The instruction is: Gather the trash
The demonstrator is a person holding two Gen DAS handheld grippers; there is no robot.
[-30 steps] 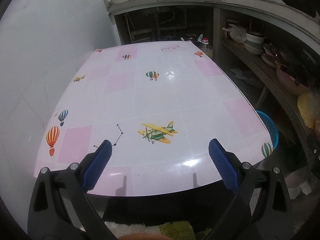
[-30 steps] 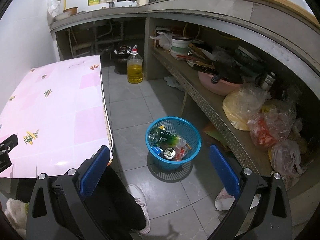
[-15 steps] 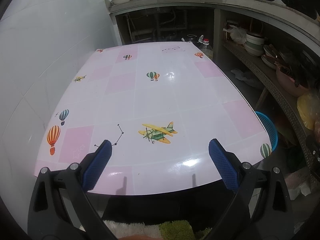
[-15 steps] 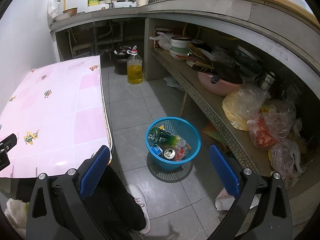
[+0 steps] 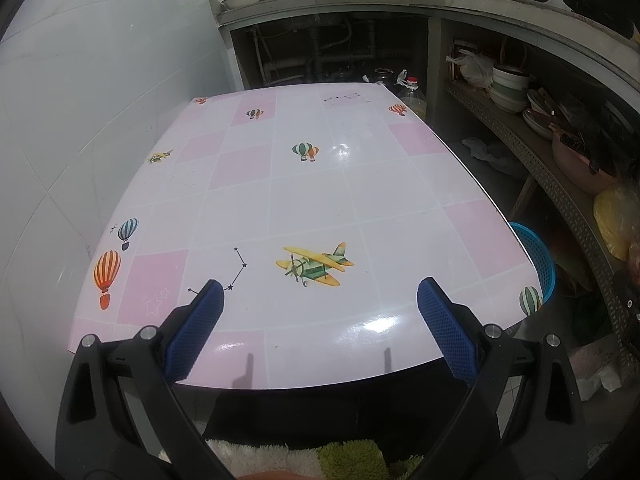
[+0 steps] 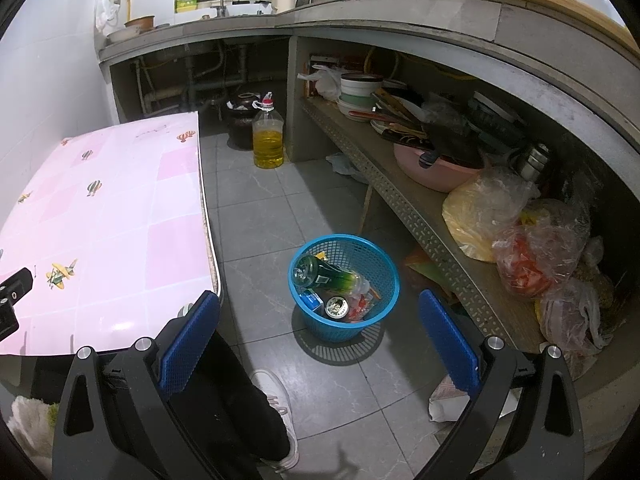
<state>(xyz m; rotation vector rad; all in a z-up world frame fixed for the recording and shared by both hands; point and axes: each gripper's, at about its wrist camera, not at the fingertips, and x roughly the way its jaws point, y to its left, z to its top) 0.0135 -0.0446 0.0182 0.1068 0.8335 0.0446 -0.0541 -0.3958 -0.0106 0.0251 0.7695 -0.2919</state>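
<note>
A blue plastic basket (image 6: 382, 276) stands on the grey tiled floor to the right of the table. Inside it lie a green bottle (image 6: 324, 276), a drink can (image 6: 337, 307) and some wrappers. My right gripper (image 6: 318, 332) hangs open above the floor just in front of the basket, with nothing between its blue pads. My left gripper (image 5: 320, 320) is open over the near edge of the pink patterned table (image 5: 304, 196), also holding nothing. Only the basket's rim (image 5: 538, 252) shows past the table's right edge in the left wrist view.
A bottle of yellow oil (image 6: 268, 136) stands on the floor by the counter. A low shelf (image 6: 404, 196) on the right carries bowls, a pink basin (image 6: 436, 168) and plastic bags. A person's dark trouser leg and white shoe (image 6: 280, 404) are below my right gripper.
</note>
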